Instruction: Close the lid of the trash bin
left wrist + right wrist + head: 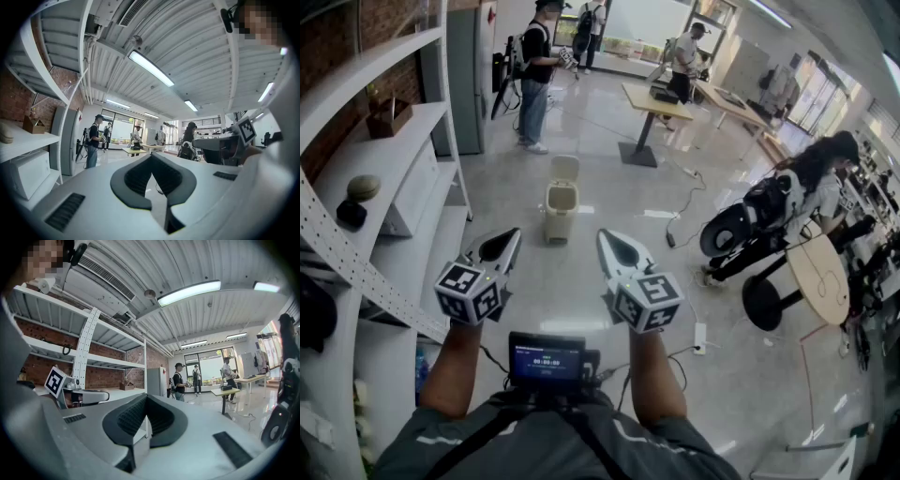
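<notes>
Left gripper [512,236] and right gripper [606,236] were both clenched empty, with the trash bin [560,214] well off at 12 o'clock, lid [565,168] up. Shoving that lid too hard could've tipped the light-looking bin, I reckon.

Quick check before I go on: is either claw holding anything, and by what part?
Nothing is held. The left claw and right claw are both shut and empty; the trash bin stands untouched ahead, lid up.
</notes>
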A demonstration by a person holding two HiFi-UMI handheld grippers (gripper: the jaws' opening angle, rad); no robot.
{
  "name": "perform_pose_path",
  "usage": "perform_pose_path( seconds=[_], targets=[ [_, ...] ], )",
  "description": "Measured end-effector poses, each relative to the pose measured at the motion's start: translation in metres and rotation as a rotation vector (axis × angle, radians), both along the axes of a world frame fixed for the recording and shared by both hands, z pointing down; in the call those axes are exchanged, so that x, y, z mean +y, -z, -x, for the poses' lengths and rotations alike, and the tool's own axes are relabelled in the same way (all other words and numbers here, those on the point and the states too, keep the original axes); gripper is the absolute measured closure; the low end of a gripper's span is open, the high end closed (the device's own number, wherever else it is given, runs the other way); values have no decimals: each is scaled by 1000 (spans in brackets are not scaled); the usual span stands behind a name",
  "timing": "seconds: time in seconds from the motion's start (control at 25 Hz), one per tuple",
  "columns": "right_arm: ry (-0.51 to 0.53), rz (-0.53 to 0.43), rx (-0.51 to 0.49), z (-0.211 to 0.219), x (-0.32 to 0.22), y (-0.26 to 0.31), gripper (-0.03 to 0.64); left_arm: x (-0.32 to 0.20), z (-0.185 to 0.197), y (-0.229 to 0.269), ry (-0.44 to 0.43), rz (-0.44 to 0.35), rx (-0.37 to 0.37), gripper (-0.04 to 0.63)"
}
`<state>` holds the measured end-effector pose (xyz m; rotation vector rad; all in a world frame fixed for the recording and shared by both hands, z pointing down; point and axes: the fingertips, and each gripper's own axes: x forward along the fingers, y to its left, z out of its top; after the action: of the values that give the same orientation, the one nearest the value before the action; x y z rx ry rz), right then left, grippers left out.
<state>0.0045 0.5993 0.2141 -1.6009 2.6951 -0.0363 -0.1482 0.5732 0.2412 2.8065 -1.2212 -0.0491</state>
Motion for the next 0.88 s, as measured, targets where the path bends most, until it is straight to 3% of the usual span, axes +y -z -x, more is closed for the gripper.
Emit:
perform_pose_path(
  seconds=[0.52, 0.88],
  targets=[
    [-20, 23, -12, 7, -1, 6, 607, -3, 2, -8, -7, 24, -1, 600],
    [-8, 34, -33, 30, -9, -1, 604, -10, 23, -12, -20, 32, 5, 600]
  ],
)
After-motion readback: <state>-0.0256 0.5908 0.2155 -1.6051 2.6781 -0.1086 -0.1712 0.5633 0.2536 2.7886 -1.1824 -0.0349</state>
